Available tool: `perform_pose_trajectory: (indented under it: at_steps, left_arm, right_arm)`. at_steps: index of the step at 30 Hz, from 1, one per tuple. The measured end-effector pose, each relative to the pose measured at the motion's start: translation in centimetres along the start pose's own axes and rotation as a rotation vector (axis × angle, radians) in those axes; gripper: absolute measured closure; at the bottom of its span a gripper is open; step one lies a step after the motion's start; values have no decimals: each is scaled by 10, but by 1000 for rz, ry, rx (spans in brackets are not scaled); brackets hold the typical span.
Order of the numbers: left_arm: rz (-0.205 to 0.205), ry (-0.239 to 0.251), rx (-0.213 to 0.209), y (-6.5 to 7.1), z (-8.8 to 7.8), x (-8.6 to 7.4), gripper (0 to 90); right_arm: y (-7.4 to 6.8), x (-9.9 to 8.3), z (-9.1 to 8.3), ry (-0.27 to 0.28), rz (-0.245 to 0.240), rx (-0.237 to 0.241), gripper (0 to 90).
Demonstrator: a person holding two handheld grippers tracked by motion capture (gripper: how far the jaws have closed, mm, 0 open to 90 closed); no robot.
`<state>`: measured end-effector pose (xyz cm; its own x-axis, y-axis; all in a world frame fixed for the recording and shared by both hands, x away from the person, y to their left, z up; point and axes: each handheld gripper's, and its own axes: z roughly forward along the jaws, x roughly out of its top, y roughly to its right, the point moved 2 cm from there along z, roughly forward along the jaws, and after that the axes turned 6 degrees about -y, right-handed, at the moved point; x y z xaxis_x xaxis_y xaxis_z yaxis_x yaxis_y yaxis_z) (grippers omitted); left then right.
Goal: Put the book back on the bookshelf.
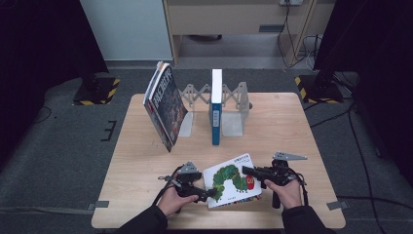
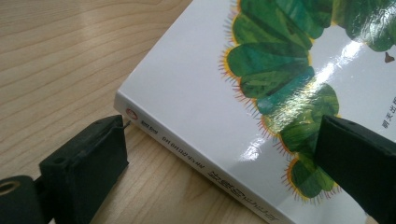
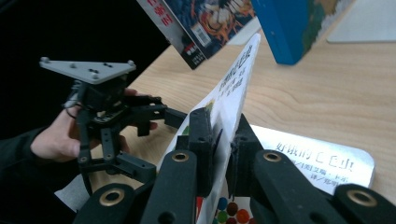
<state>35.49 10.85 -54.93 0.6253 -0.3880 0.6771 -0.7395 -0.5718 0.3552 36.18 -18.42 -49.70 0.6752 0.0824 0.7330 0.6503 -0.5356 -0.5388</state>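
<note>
While my right gripper (image 3: 223, 154) pinches the caterpillar book's (image 1: 233, 181) front cover between pressed fingers, lifting it off the pages, my left gripper (image 2: 219, 154) has spread fingers straddling the book's near corner on the table (image 1: 292, 122).

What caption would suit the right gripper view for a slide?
Right gripper shut on the lifted front cover of the caterpillar picture book, left gripper beyond.
</note>
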Motion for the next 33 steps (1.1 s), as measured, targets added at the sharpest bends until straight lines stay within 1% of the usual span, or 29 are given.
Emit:
perform_pose_trajectory:
  at_steps: [2, 3, 4, 5, 7, 10, 12, 14, 18, 24, 27, 28, 30, 33]
  left_arm:
    - [2, -1, -14, 0, 0, 0, 13]
    - [9, -4, -22, 0, 1, 0, 13]
    - [22, -12, -40, 2, 1, 0, 13]
    - [27, -15, -38, 2, 2, 0, 12]
    - [22, -13, -47, 3, 2, 0, 7]
    - [7, -4, -62, 0, 2, 1, 9]
    - [-3, 1, -63, 0, 2, 1, 14]
    - [-4, 2, -60, 0, 2, 1, 17]
    - [-4, 2, -55, 0, 2, 1, 27]
    - [-6, 6, -56, -1, 2, 1, 33]
    - [-16, 8, -55, -1, 1, 1, 33]
    - [-15, 12, -63, -1, 2, 1, 33]
    - [-17, 10, -57, -2, 1, 1, 34]
    - [-18, 13, -58, -3, 1, 1, 34]
  right_arm:
    - [-2, 1, -2, 10, -11, 10, 833]
    - [-2, 2, -2, 13, -17, 8, 833]
    - [-2, 2, -2, 15, -22, 12, 832]
    - [-2, 2, -2, 14, -26, 11, 832]
    - [-1, 2, -2, 16, -22, 20, 831]
    - [1, 1, -2, 17, -8, 17, 828]
    - [2, 0, -1, 15, -3, 4, 826]
    - [3, -1, -1, 6, -5, -20, 821]
    - [6, -4, 0, -11, -9, -45, 807]
    - [11, -8, 4, -42, -7, -101, 785]
    - [13, -10, 7, -58, -7, -131, 762]
    - [13, -12, 7, -66, -10, -142, 752]
    - [14, -13, 9, -79, -15, -165, 733]
    - [15, -15, 12, -93, -20, -186, 714]
